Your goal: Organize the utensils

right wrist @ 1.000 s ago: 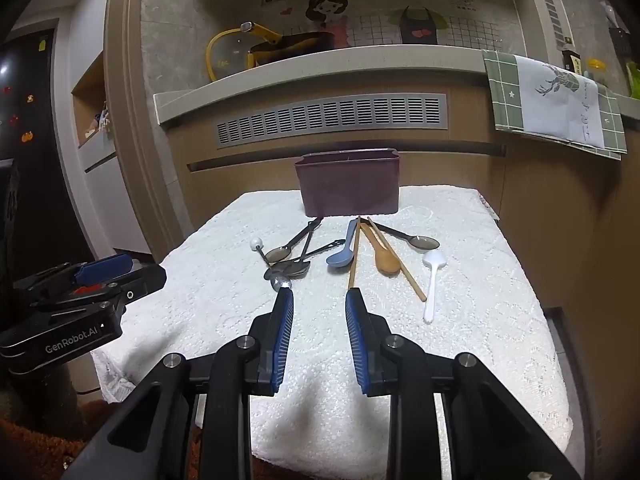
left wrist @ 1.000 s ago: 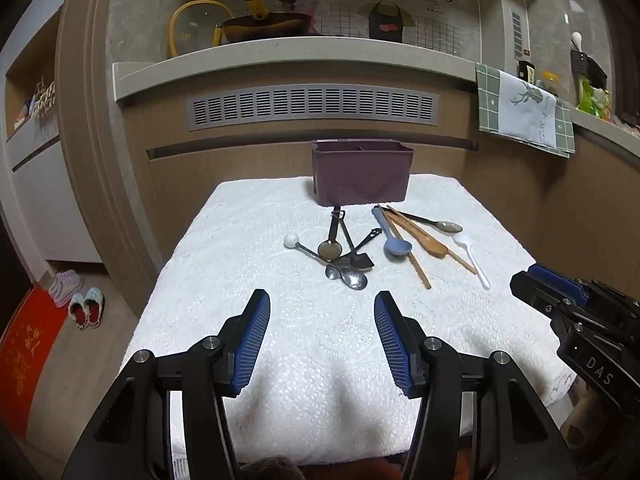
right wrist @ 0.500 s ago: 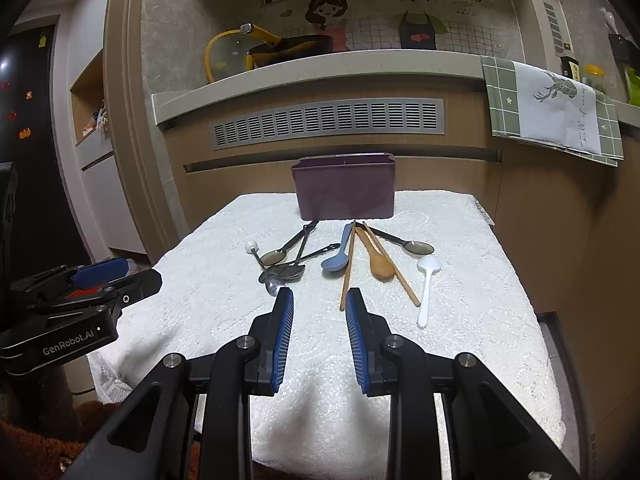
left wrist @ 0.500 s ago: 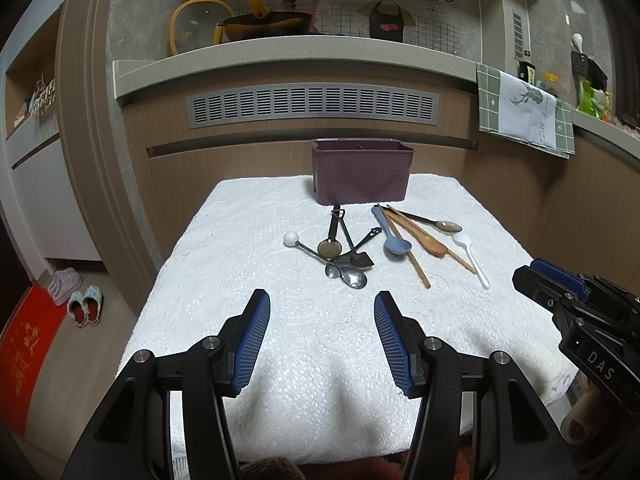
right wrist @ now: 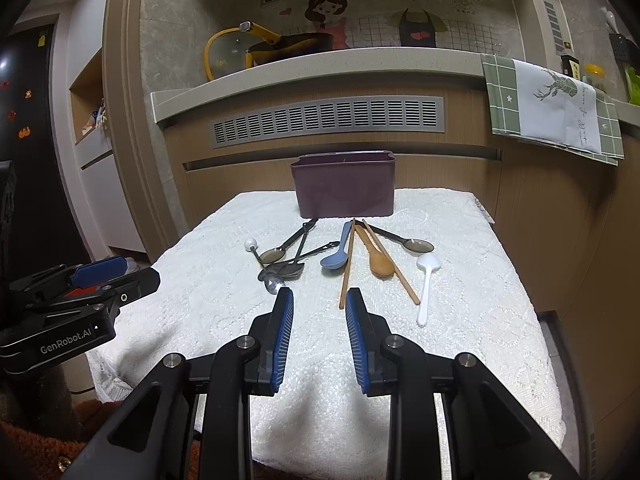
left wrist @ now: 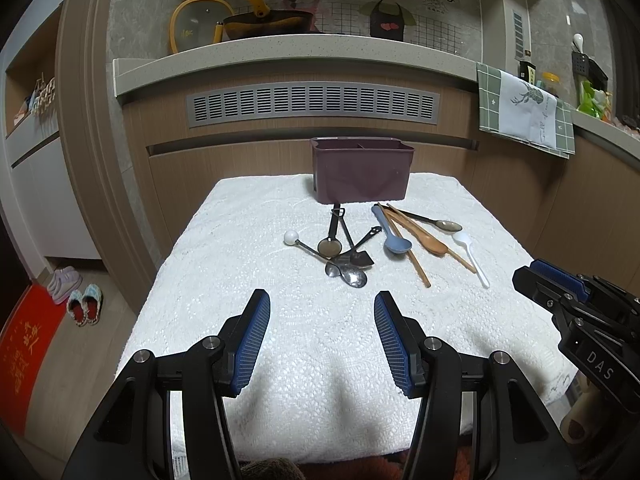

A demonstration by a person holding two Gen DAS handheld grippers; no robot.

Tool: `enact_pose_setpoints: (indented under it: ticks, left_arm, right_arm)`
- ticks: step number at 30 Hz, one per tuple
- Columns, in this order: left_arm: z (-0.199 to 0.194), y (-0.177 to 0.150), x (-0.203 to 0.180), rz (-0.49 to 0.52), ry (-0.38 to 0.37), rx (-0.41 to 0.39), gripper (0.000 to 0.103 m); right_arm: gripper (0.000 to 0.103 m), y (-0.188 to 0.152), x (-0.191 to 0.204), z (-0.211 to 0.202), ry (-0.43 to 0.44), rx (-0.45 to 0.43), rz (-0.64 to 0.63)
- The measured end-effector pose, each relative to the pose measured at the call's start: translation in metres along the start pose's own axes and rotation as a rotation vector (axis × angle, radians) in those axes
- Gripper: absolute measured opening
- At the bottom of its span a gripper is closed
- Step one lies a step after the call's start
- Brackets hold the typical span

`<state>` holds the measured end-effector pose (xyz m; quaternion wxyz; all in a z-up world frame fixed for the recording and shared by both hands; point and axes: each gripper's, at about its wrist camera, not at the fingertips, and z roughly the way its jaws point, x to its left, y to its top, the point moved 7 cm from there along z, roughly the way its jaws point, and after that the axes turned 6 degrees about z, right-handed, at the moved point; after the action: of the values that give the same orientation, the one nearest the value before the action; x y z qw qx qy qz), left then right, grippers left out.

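Utensils: a loose scatter lay on the white cloth (left wrist: 248,280) in front of the purple holder (left wrist: 362,170), none of it in the holder.
Dark cluster: toward the left of the scatter, a black-handled round spoon (left wrist: 330,245), a small shovel-shaped spoon (left wrist: 360,258) and a metal spoon (left wrist: 354,276) overlapped one another; a stick with a white ball end (left wrist: 291,237) ran in from the left and touched them.
Light group: to the right lay a blue spoon (right wrist: 338,256), a brown wooden spoon (right wrist: 378,260) and wooden chopsticks (right wrist: 347,270) crossing each other, with a dark-handled metal spoon (right wrist: 416,245) behind them and a white plastic spoon (right wrist: 427,284) just beside, farthest right.
Purple holder: stood upright at the far edge of the cloth, against the wooden cabinet front; a divider showed inside its rim.
Left gripper (left wrist: 320,344): hovered over the near part of the cloth, its blue-padded fingers spread wide, nothing between them, well short of the utensils.
Right gripper (right wrist: 319,332): hovered over the cloth near the metal spoon and the chopstick ends, its fingers parted by a narrower gap, holding nothing.
Surroundings: a grey vent grille (left wrist: 312,104) sat in the cabinet under a stone counter carrying a yellow-handled pan (left wrist: 272,20); a green checked towel (right wrist: 552,112) hung over the counter edge at right.
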<state>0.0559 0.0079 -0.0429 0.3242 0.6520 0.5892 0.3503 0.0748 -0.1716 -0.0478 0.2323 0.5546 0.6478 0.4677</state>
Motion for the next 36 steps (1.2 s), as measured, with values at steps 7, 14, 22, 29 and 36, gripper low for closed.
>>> enact_pose_setpoints:
  ticks: [7, 14, 22, 29, 36]
  left_arm:
    - [0.0000, -0.0013, 0.0023, 0.000, 0.001, -0.001, 0.055]
    - [0.0003, 0.0002, 0.0008, -0.002, -0.001, 0.001, 0.055]
    - [0.0055, -0.0006, -0.0014, -0.003, 0.001, 0.002, 0.055]
    - [0.0064, -0.0017, -0.0018, -0.008, 0.002, 0.003, 0.055]
    - [0.0062, -0.0023, -0.0027, -0.010, 0.002, 0.004, 0.055]
  right_arm:
    - [0.025, 0.0003, 0.0001, -0.0003, 0.000, 0.001, 0.000]
    - [0.025, -0.0003, -0.0004, -0.0002, 0.000, 0.004, 0.001]
    - [0.025, 0.0000, -0.0003, 0.0001, 0.002, 0.003, 0.001]
    - [0.025, -0.0001, -0.0004, 0.0003, -0.004, 0.005, -0.001]
    - [0.025, 0.0013, -0.0001, 0.0012, -0.007, 0.005, -0.004]
